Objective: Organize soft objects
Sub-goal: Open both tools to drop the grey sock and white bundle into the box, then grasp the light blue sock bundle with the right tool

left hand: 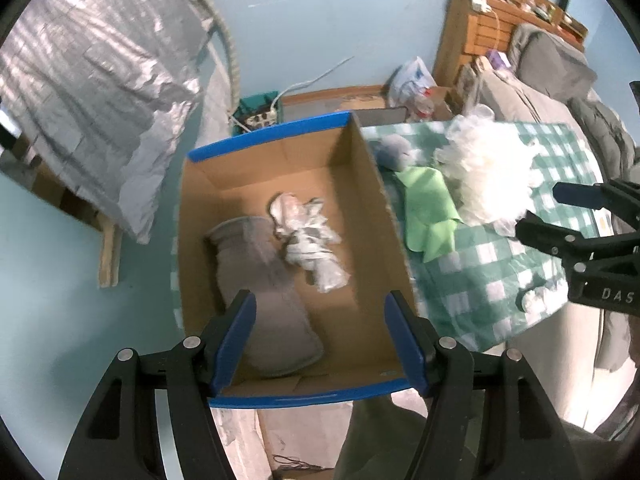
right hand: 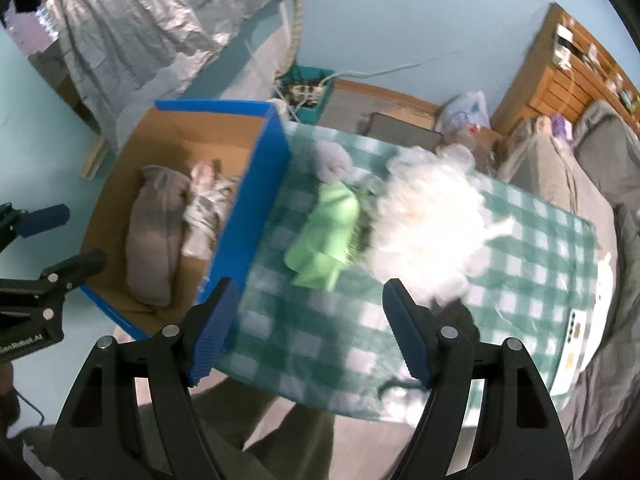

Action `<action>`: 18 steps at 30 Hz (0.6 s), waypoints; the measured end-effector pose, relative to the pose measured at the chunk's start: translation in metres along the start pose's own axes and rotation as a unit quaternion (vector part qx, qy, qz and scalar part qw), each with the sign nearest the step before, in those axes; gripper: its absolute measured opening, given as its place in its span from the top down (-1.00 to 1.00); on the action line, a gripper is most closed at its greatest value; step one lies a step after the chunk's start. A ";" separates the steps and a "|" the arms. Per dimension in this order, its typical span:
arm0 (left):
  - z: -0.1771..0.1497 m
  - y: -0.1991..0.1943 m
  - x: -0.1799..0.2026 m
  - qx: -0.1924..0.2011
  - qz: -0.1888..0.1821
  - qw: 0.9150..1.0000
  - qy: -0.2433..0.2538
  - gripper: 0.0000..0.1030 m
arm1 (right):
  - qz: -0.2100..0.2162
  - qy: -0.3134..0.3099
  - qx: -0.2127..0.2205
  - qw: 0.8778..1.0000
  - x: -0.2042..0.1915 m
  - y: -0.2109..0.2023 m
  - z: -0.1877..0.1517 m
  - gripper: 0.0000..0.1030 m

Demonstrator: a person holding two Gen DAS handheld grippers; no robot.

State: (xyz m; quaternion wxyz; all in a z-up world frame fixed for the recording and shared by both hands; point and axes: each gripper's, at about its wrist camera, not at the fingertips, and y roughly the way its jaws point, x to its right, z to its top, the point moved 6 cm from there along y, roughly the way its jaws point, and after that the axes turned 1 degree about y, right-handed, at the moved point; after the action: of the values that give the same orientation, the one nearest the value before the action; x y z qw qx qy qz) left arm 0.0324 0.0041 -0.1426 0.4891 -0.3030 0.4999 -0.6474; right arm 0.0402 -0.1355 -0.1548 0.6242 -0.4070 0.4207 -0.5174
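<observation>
A blue-rimmed cardboard box (left hand: 360,184) (right hand: 256,200) holds a grey cushion (left hand: 264,288) (right hand: 154,236) and a crumpled white-grey cloth (left hand: 308,240) (right hand: 206,212). On the green checked cloth (left hand: 492,276) (right hand: 320,320) beside it lie a green cloth (left hand: 430,216) (right hand: 328,236), a white fluffy bundle (left hand: 488,172) (right hand: 432,224) and a small grey soft thing (left hand: 394,152) (right hand: 332,156). My left gripper (left hand: 320,340) (right hand: 68,236) is open and empty above the box's near end. My right gripper (right hand: 308,328) (left hand: 540,212) is open and empty, near the white bundle.
A silver quilted cover (left hand: 92,92) hangs at the left. A teal crate with a power strip (left hand: 260,114) stands behind the box. A plastic bag (left hand: 412,80) and a wooden shelf (left hand: 480,28) are at the back right. A grey sofa (left hand: 560,80) runs along the right.
</observation>
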 end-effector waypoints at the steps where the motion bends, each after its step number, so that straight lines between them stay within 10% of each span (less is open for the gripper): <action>1: 0.001 0.000 0.006 0.000 -0.001 1.000 0.006 -0.32 | -0.003 0.006 -0.002 1.000 0.008 -0.001 -0.004 -0.46; 18: 0.017 0.007 0.077 -0.008 -0.029 0.998 0.052 -0.42 | -0.037 0.099 -0.022 0.994 0.102 -0.015 -0.062 -0.46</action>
State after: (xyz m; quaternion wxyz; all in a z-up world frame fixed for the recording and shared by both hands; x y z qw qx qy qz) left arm 0.0232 -0.0743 -0.1512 0.4410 -0.2874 0.5206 -0.6723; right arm -0.0121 -0.2425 -0.1705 0.5504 -0.3828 0.4766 -0.5687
